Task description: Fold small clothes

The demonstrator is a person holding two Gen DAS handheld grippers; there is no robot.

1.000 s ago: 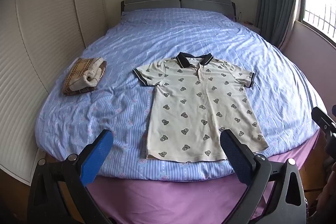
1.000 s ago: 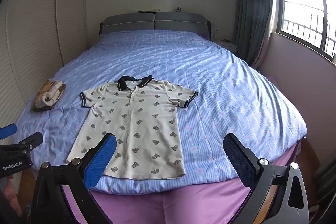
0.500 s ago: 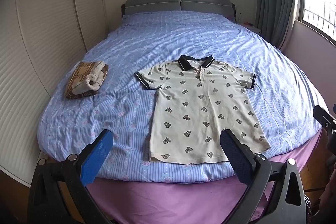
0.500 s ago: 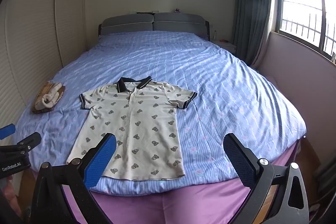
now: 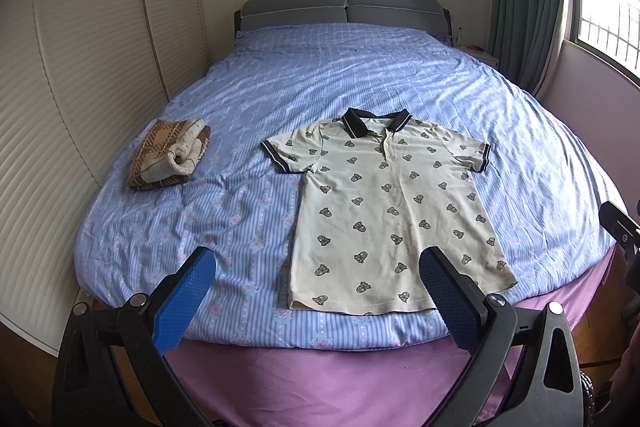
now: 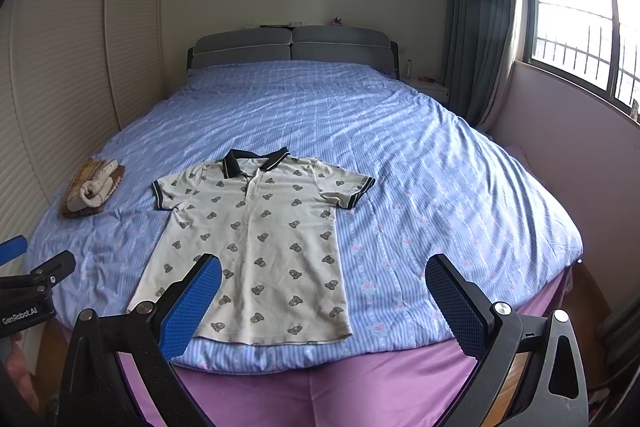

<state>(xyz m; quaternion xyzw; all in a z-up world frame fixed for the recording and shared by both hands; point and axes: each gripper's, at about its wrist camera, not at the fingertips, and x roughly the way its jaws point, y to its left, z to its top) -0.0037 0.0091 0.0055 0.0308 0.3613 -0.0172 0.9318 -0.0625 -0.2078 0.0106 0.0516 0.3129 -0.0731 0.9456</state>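
Polo shirt (image 5: 394, 211) lies flat, unfolded, near the bed's (image 5: 360, 75) foot edge; one folded bundle (image 5: 170, 155) done at left; left gripper (image 5: 316, 291) and right gripper (image 6: 324, 291) both spread wide, empty, folding unstarted.

A bedroom in a home

A big bed (image 6: 400, 147) with a blue cover fills the room. It has a soft gray headboard (image 6: 290, 47). White closet doors (image 6: 80, 47), a green curtain (image 6: 476, 19) and a sunny window (image 6: 580, 11) stand around it.
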